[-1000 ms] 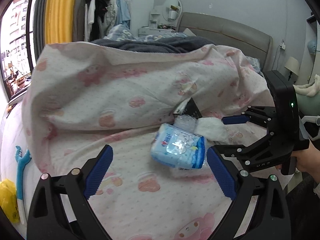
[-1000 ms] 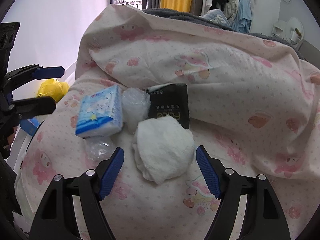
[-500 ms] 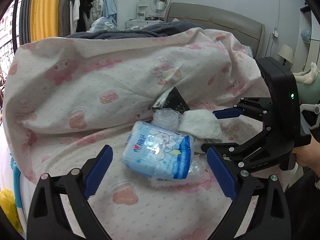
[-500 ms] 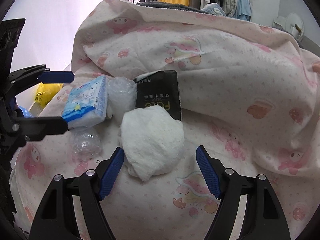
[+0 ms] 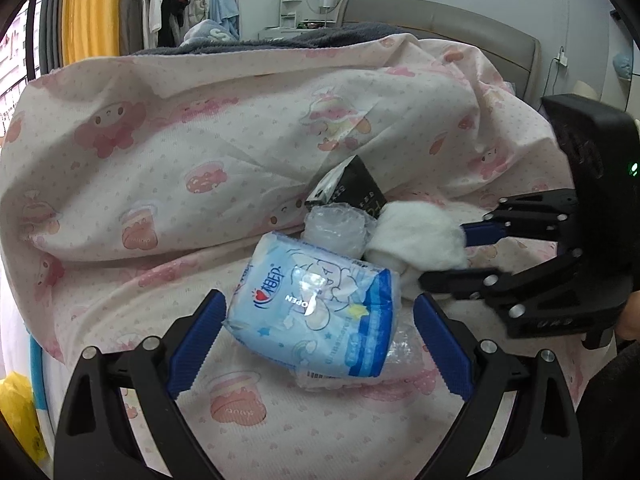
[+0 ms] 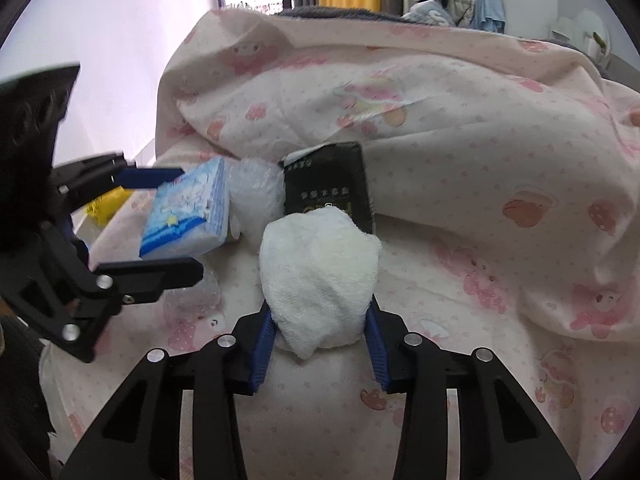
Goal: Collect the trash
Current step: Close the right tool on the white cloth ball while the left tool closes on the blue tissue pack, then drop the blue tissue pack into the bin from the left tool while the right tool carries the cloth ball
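Your right gripper pinches the white wad; lift gently. Your left gripper is spread wide around the blue pack; squeeze slowly.

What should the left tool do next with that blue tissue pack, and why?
Probably shut the left tool on the blue tissue pack: its open fingers already sit on either side of the pack, not yet touching. The right tool looks shut on the white wad, so that piece seems handled.
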`<state>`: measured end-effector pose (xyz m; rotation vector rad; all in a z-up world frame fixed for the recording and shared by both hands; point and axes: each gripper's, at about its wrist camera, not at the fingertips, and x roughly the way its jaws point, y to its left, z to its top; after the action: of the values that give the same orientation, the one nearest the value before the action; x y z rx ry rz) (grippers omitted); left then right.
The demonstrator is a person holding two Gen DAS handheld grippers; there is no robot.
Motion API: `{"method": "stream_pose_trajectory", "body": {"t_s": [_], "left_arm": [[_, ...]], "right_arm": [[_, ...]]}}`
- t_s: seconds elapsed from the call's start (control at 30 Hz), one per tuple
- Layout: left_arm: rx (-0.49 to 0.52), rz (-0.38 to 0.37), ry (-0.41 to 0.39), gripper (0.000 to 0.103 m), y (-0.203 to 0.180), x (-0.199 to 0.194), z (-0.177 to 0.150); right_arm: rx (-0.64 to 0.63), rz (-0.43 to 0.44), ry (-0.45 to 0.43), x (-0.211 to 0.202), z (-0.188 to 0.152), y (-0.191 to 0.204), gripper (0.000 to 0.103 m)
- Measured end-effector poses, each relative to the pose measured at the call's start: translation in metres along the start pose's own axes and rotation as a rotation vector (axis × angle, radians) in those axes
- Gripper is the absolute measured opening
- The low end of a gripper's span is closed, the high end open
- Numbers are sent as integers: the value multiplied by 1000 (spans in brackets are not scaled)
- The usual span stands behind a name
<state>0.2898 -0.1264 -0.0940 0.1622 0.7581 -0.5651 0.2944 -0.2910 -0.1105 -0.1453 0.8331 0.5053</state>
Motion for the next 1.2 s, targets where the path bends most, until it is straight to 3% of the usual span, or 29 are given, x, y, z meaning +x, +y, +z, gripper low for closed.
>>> {"method": "stream_pose_trajectory", "body": {"t_s": [0.1,0.2,0.43,0.63,0.97,1.2], "left_arm": [[-28,7,6,95,4,4,2],[-70,-8,12,84,6,7,4],[-97,1,-13,82,5,4,4],[-162,25,-72,82,16,-22,1],[-245,169,-110,81,40,-65,-16],[-288,267,-81,81,63,-79,-41]], "right_arm": [[41,12,-27,-10,1,-7,42],[68,17,-48,-16,3,-10,42],[106,7,-60,-30,-2,-8,42],[172,37,-107,-49,2,0,42],[215,49,-115,-53,6,29,42],[246,54,-136,-60,13,46,42]]}}
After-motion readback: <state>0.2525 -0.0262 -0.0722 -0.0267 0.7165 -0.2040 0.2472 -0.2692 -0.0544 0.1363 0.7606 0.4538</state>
